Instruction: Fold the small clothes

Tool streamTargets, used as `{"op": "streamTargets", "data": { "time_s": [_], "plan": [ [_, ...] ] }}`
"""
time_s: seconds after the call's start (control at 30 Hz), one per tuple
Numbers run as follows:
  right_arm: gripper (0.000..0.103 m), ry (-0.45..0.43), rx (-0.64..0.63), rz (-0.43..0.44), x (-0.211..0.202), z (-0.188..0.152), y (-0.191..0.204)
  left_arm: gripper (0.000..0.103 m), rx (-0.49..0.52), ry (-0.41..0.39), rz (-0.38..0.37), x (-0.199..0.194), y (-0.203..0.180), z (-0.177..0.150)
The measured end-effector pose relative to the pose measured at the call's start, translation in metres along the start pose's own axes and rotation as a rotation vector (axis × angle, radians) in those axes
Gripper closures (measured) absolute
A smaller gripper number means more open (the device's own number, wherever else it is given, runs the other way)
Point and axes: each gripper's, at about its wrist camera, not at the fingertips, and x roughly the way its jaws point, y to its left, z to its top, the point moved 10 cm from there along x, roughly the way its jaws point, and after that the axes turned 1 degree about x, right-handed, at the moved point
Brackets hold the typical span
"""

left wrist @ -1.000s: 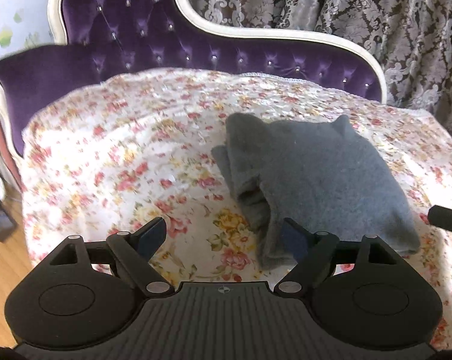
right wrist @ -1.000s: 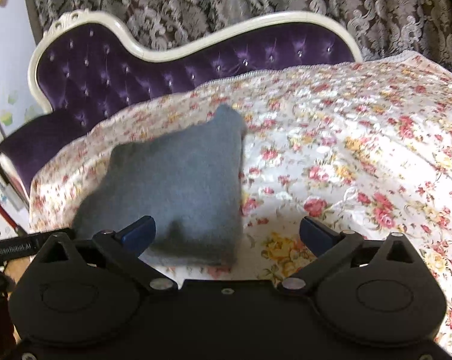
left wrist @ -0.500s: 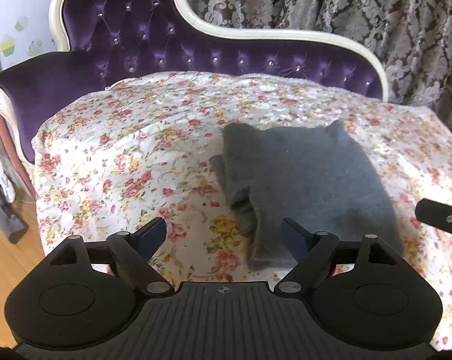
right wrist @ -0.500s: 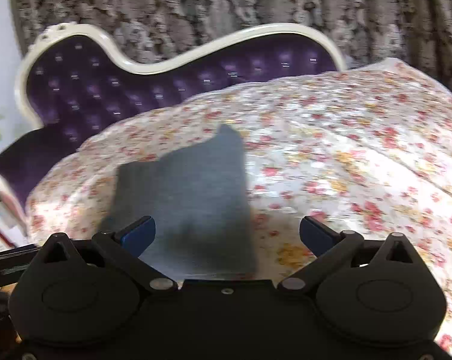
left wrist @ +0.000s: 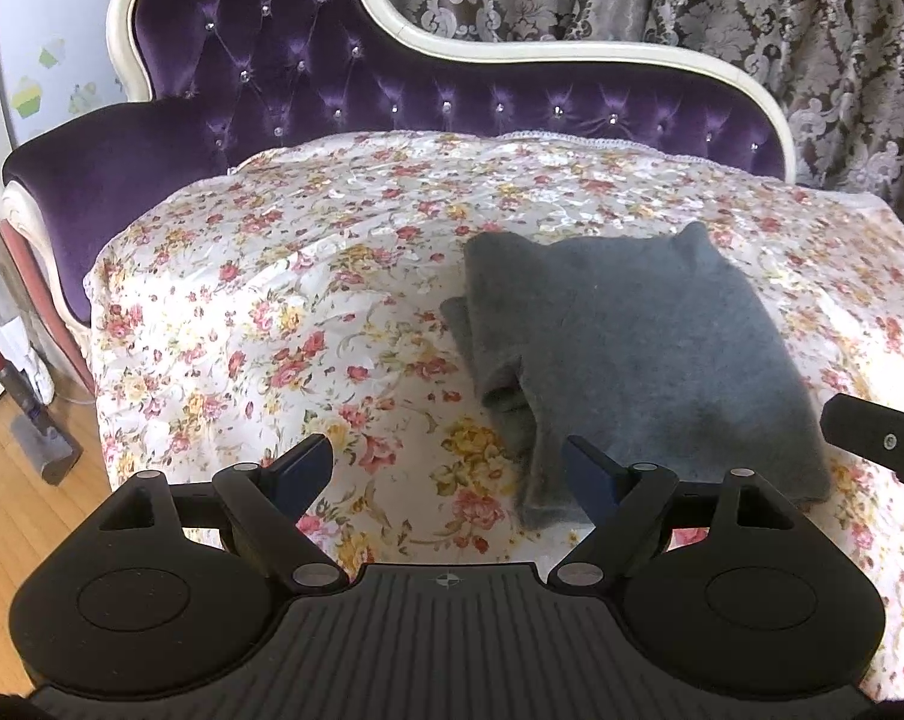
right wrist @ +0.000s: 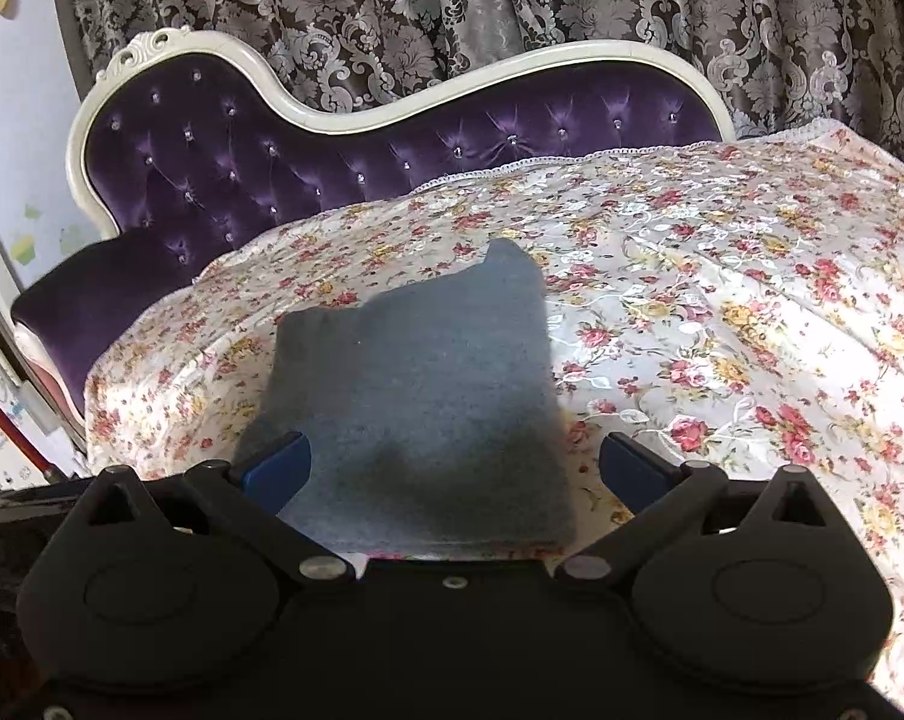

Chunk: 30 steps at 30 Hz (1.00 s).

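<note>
A grey garment [left wrist: 632,348] lies folded into a rough square on the flowered sheet [left wrist: 284,312], its layered edge facing left in the left wrist view. My left gripper [left wrist: 449,471] stands open in front of the garment's near left corner, nothing between its blue pads. In the right wrist view the same garment [right wrist: 428,396] fills the middle. My right gripper [right wrist: 458,468] hovers open above its near edge, apart from the cloth. A black part of the right gripper [left wrist: 878,438] shows at the right edge of the left wrist view.
The sheet covers a purple tufted sofa [left wrist: 308,78] with a cream frame. Patterned curtains [right wrist: 512,6] hang behind. Wooden floor [left wrist: 8,516] and a vacuum head [left wrist: 44,444] lie to the left of the sofa.
Both grippers have drawn back and up from the folded garment, so it looks smaller and farther in both views. The garment itself has not moved.
</note>
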Motion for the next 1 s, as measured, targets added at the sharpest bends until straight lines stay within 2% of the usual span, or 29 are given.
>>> {"op": "streamTargets", "data": {
  "time_s": [0.33,1.0],
  "plan": [
    [0.001,0.02,-0.006,-0.009,-0.001,-0.002,-0.002,0.021,0.013,0.042,-0.004,0.003,-0.005,-0.009],
    [0.001,0.062,0.019,0.009,0.004,-0.009,-0.002,0.021,0.025,0.072,-0.007,0.004,-0.008,-0.016]
  ]
}}
